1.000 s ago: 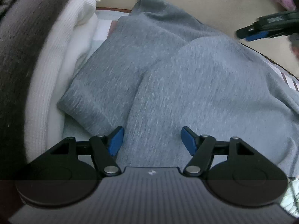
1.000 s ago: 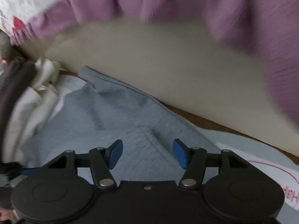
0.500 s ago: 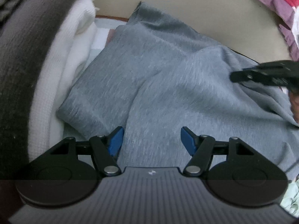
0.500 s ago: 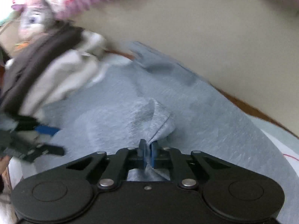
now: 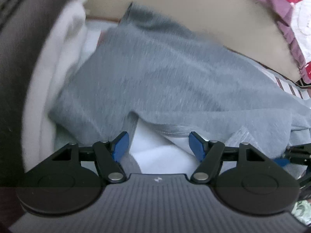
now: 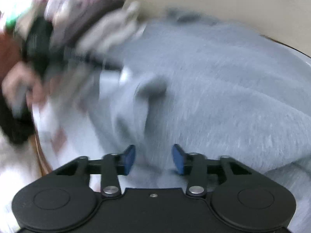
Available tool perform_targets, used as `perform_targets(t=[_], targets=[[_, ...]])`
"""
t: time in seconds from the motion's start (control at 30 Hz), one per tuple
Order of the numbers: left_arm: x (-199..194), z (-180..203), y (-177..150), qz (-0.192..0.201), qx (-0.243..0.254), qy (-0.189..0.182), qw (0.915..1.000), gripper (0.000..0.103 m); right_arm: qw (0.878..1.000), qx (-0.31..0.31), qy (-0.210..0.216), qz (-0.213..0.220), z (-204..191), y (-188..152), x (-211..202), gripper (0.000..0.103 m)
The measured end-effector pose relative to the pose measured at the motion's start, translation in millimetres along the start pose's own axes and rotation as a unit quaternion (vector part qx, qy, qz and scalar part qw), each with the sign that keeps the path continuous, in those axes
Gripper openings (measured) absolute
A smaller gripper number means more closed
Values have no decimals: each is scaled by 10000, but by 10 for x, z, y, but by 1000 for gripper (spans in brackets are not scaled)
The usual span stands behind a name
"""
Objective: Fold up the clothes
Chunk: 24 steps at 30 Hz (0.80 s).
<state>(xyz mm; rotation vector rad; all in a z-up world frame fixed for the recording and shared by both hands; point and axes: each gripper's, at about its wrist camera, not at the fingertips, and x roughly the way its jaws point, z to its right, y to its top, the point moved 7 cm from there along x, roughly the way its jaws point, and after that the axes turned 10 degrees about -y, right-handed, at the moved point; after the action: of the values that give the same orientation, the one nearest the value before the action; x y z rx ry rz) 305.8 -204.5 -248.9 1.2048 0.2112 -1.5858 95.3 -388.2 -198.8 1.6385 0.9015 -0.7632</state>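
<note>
Grey fleecy cotton garment (image 5: 175,81) lies ahead, long axis ten to four; its hem at twelve of the spread, empty left gripper (image 5: 158,143); right gripper (image 6: 153,159) likewise parted, empty.

No legible text, label or number on anything here.

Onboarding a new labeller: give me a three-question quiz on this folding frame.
1. True or false: the left gripper has its jaws shut on the grey garment.
2. Multiple choice: the right gripper has its jaws A) open, B) shut on cloth, C) out of view.
3. Fill in: beneath the grey garment's lifted edge, the surface shows ____.

Key: 1 false; 2 A; 3 white.
</note>
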Motion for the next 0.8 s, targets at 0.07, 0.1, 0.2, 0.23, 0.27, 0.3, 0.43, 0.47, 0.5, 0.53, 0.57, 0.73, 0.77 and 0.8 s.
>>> perform_targets(t=[0.07,0.1,0.2,0.23,0.27,0.3,0.43,0.47,0.5,0.53,0.57,0.73,0.77,0.8], targets=[[23,-44,-11,-41,-126,-27,9999,68,9996,184,96,206,-29,82,0,55],[31,-60,-2,-35,-170,-65,9998,68,9990,275,144,309,-42,123,-1,57],[21,-78,13,20,-236,-147,9996,68,9962,550,289,618,-82,246,-6,58],[14,-86,13,54,-247,-165,9995,68,9957,554,312,674,-106,259,15,58],[5,-94,12,89,-256,-181,9995,68,9963,445,302,670,-144,236,65,52],[0,-107,16,151,-275,-201,9993,68,9974,243,200,645,-209,231,130,2],[-126,-119,91,480,-298,-347,9978,68,9862,-621,-1248,893,-332,517,20,3],[-170,-106,128,628,-300,-410,9967,68,9790,-788,-1540,1078,-326,671,-80,3],[-219,-98,157,774,-337,-491,9952,68,9680,-1053,-1885,1279,-325,849,-181,3],[-270,-92,186,918,-379,-575,9934,68,9520,-1444,-2264,1471,-316,1061,-260,3],[-296,-89,201,1015,-432,-668,9917,71,9341,-1830,-2599,1624,-292,1278,-310,3],[-193,-107,177,764,-370,-457,9953,77,8768,-2394,-3552,2187,-22,2248,-484,3],[-142,-108,159,645,-283,-280,9971,77,8702,-2450,-3636,2247,26,2344,-458,3],[-92,-108,140,522,-189,-94,9984,77,8634,-2504,-3731,2295,70,2418,-424,3]])
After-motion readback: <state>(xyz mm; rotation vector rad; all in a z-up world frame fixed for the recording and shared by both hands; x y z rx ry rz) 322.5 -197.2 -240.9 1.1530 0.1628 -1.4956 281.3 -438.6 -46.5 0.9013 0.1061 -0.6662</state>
